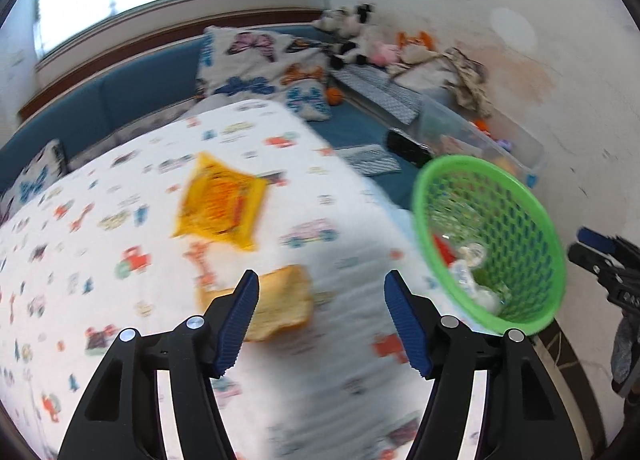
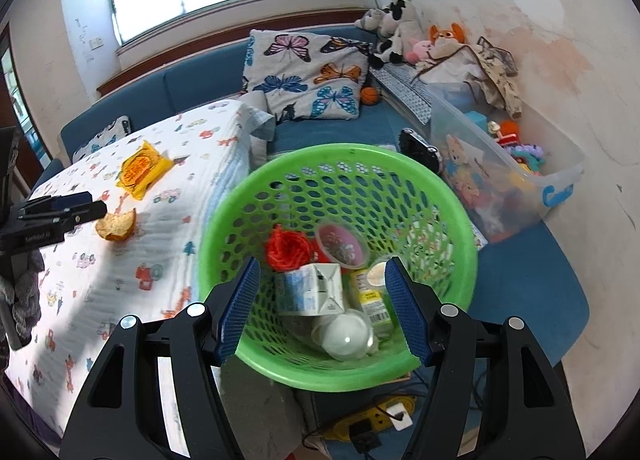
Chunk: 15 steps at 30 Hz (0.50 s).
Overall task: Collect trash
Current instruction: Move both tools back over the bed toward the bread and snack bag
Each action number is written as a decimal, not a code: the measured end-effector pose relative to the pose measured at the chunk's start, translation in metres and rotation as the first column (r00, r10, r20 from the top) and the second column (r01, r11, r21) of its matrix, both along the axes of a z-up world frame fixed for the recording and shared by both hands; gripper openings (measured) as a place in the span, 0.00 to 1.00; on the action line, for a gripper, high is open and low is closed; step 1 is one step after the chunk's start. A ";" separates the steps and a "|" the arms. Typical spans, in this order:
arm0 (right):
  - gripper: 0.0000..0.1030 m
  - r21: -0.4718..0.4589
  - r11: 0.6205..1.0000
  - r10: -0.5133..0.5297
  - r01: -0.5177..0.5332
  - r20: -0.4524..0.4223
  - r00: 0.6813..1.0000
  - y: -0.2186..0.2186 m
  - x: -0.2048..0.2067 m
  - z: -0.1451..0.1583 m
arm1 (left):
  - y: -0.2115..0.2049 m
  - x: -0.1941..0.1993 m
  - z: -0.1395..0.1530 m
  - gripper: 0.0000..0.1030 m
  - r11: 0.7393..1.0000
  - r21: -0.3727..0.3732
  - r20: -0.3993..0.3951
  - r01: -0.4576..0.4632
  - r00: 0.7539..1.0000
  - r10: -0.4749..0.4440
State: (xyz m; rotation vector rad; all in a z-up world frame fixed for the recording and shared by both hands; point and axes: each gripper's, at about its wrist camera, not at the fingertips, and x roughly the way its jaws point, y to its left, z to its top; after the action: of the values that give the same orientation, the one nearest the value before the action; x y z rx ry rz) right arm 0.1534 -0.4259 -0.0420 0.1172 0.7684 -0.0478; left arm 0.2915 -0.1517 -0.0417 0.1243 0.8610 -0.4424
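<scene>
Left gripper [image 1: 322,318] hovering over the printed bedspread [image 1: 120,220], jaws apart with nothing between the blue pads, only cloth showing in the gap. Just beyond the left pad, a torn piece of bread [image 1: 280,302] lying on the spread (blurred in the left wrist view, sharper from the right). Further out along the same line, a yellow snack wrapper [image 1: 220,202] flat on the cloth, apart from the bread. Off to the right of this gripper, a green mesh basket [image 1: 516,220] tilted toward it, with trash in its bottom. Right gripper [image 2: 322,306] spread to either side of that basket's near rim, pads apparently just clear of the plastic, though actual contact cannot be told. Inside the basket, between and beyond the pads: a small carton [image 2: 316,288], a red yarn-like ball [image 2: 288,248], a clear cup with a pink lid [image 2: 340,246], a white round lid [image 2: 346,334] and a labelled container [image 2: 374,300]. Beyond the basket, a butterfly pillow [image 2: 304,76] on the blue sofa [image 2: 188,88]; to the far right, a clear toy bin [image 2: 560,180] against the wall.
</scene>
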 end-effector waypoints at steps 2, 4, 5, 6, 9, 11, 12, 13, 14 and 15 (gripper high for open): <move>0.64 -0.002 1.000 0.016 -0.016 0.001 1.000 0.007 0.003 0.001 | 0.018 0.007 -0.001 0.59 0.999 -0.012 -0.013 -0.045 0.999 0.045; 0.64 -0.003 1.000 0.029 -0.029 0.001 1.000 0.013 0.005 0.000 | 0.033 0.013 -0.004 0.56 0.997 -0.021 -0.031 -0.080 0.996 0.079; 0.64 -0.004 0.999 0.037 -0.037 0.000 0.999 0.017 0.007 0.000 | 0.042 0.016 -0.007 0.54 0.995 -0.025 -0.043 -0.101 0.994 0.100; 0.64 -0.004 0.999 0.045 -0.045 0.000 0.999 0.021 0.009 0.000 | 0.048 0.018 -0.009 0.53 0.993 -0.027 -0.054 -0.118 0.992 0.117; 0.64 -0.004 0.998 0.062 -0.062 0.000 0.998 0.031 0.014 0.000 | 0.065 0.028 -0.017 0.49 0.987 -0.054 -0.108 -0.153 0.983 0.147; 0.64 -0.002 0.997 0.072 -0.072 0.000 0.997 0.037 0.016 0.000 | 0.072 0.032 -0.023 0.47 0.983 -0.076 -0.141 -0.165 0.978 0.153; 0.64 -0.002 0.997 0.077 -0.077 -0.001 0.997 0.040 0.018 -0.001 | 0.073 0.033 -0.025 0.46 0.982 -0.085 -0.152 -0.168 0.976 0.154; 0.64 -0.003 0.997 0.082 -0.082 -0.002 0.997 0.043 0.019 -0.001 | 0.074 0.034 -0.027 0.45 0.981 -0.091 -0.160 -0.169 0.975 0.153; 0.64 -0.004 0.996 0.086 -0.086 -0.003 0.996 0.044 0.020 -0.001 | 0.074 0.035 -0.029 0.43 0.981 -0.097 -0.170 -0.170 0.974 0.152; 0.64 -0.004 0.996 0.090 -0.090 -0.004 0.996 0.046 0.022 -0.002 | 0.074 0.037 -0.031 0.42 0.980 -0.099 -0.177 -0.170 0.973 0.151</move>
State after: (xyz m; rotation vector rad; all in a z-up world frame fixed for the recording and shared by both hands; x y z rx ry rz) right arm 0.1754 -0.3800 -0.0438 0.0785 0.7771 0.0360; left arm 0.3284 -0.0780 -0.0726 -0.0889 1.0023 -0.3522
